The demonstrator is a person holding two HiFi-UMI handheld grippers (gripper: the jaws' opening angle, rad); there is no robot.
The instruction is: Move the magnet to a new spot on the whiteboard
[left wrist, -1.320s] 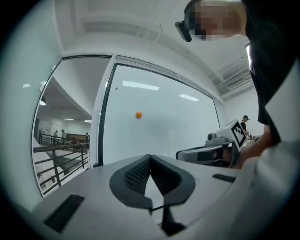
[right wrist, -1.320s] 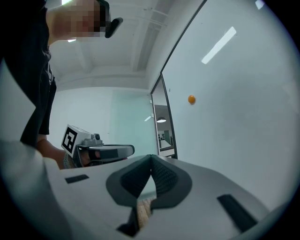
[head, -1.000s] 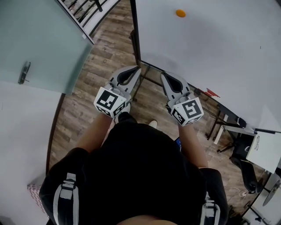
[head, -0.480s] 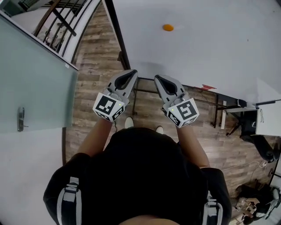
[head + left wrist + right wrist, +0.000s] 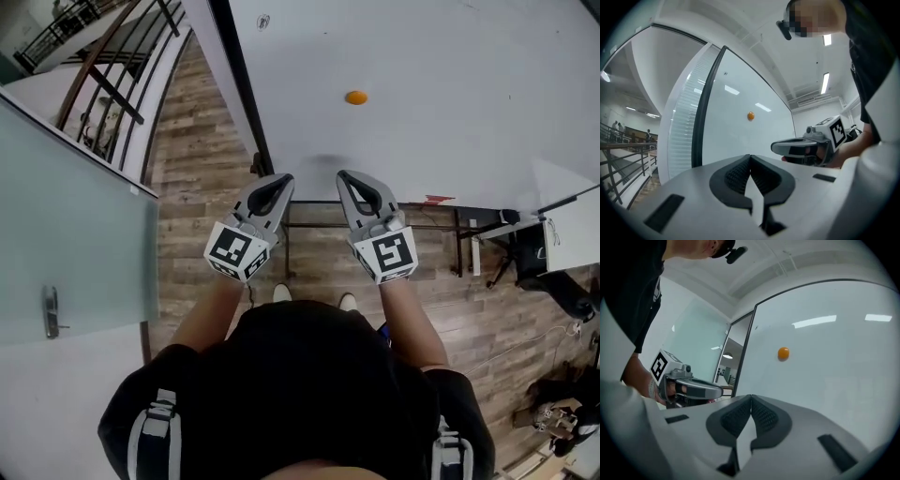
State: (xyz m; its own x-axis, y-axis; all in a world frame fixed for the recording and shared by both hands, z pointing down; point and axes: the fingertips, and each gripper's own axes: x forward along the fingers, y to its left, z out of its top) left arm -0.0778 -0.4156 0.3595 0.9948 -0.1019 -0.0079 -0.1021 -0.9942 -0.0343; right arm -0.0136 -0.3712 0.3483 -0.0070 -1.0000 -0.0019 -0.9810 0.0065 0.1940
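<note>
1. Both forearms reach forward side by side, aiming the left gripper (image 5: 277, 179) and the right gripper (image 5: 348, 176) at the whiteboard (image 5: 450, 66).
2. The jaws of the 2 grippers are pressed together, holding nothing.
3. The orange magnet (image 5: 355, 97) sits on the whiteboard, well apart from both tips.

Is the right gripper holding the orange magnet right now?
No, the right gripper is shut on nothing; the magnet sits on the whiteboard ahead.
</note>
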